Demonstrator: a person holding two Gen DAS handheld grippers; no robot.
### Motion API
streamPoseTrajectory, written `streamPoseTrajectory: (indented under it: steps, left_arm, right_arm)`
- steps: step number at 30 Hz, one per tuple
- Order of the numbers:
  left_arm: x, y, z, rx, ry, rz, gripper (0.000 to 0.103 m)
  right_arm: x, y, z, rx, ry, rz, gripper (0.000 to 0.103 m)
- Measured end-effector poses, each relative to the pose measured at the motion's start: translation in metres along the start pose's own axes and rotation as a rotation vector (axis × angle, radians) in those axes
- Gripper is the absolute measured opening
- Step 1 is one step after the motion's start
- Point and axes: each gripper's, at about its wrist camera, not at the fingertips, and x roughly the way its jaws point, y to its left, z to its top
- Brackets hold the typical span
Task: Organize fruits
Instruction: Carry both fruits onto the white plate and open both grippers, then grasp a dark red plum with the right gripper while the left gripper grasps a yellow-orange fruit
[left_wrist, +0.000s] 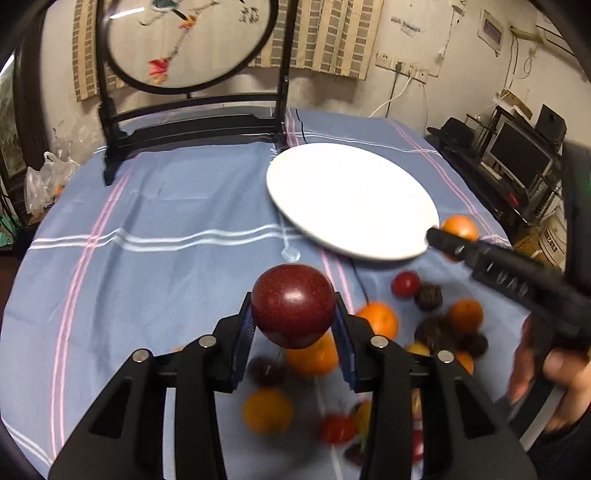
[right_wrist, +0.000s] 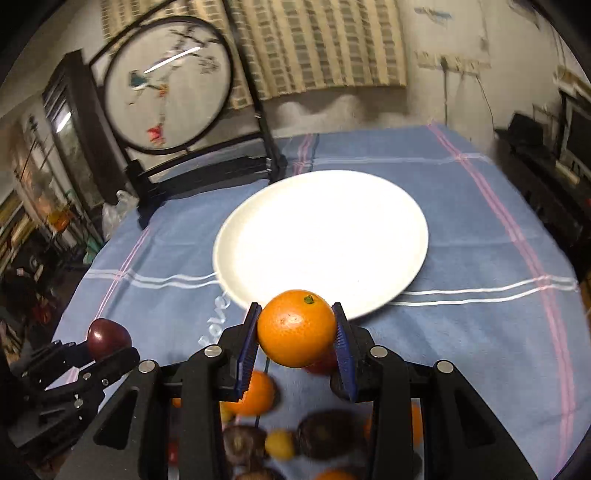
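1. Cloth (left_wrist: 166, 206) in blue with pink and white stripes covered the desk, and we saw a broad bare stretch of it to the left of the white plate (left_wrist: 351, 199), running out to the rounded desk edge.
2. We noted a dark wooden stand (left_wrist: 192, 129) holding a round painted screen at the far edge, with the plate just in front of its right foot.
3. We saw loose fruit (left_wrist: 436, 317) crowding the near side of the desk below both tools: oranges, small red ones and dark wrinkled ones, some touching each other.
4. We held the left hand-held gripper (left_wrist: 293, 314) above that fruit, pointing toward the far edge, the plate ahead and to its right.
5. Its blue-padded fingers (left_wrist: 245, 328) were pinching a dark red plum (left_wrist: 293, 306) at its sides, lifted clear of the cloth.
6. We held the right hand-held gripper (right_wrist: 297, 330) tilted toward the plate, with our right hand (left_wrist: 546, 384) wrapped around its handle.
7. Its fingers (right_wrist: 341, 338) were clamped on an orange (right_wrist: 297, 328), stem scar up, raised at the plate's near rim (right_wrist: 236, 284).
8. From the right wrist view, the plum (right_wrist: 109, 338) sat low at the left, well apart from the orange.
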Motion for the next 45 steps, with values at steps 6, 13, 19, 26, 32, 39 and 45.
streamPoseTrajectory:
  steps: [6,13,19,26,32,39,45]
  left_arm:
    - [0.046,-0.018,0.039,0.002,0.029,-0.005,0.039]
    - [0.095,-0.033,0.063,0.000,0.052,0.001,0.039]
    - [0.102,-0.029,0.065,-0.024,0.016,0.042,0.065]
    - [0.078,-0.013,0.061,-0.086,-0.019,0.010,0.075]
    - [0.051,-0.012,0.037,-0.059,-0.018,0.036,0.076]
    - [0.006,-0.008,-0.010,0.009,-0.042,0.086,0.076]
    - [-0.022,-0.006,-0.051,0.034,-0.050,0.088,0.080]
  right_arm:
    - [0.021,-0.014,-0.008,0.033,-0.003,0.064,0.038]
    - [0.043,-0.019,-0.004,0.049,-0.006,0.054,0.039]
    - [0.045,-0.023,-0.001,0.068,-0.036,0.038,0.052]
    - [0.030,-0.038,-0.004,0.118,-0.078,0.035,0.070]
    - [0.011,-0.043,-0.004,0.116,-0.114,0.022,0.070]
    - [-0.003,-0.043,-0.007,0.066,-0.123,-0.016,0.070]
    - [-0.019,-0.049,-0.038,0.115,-0.087,0.018,0.070]
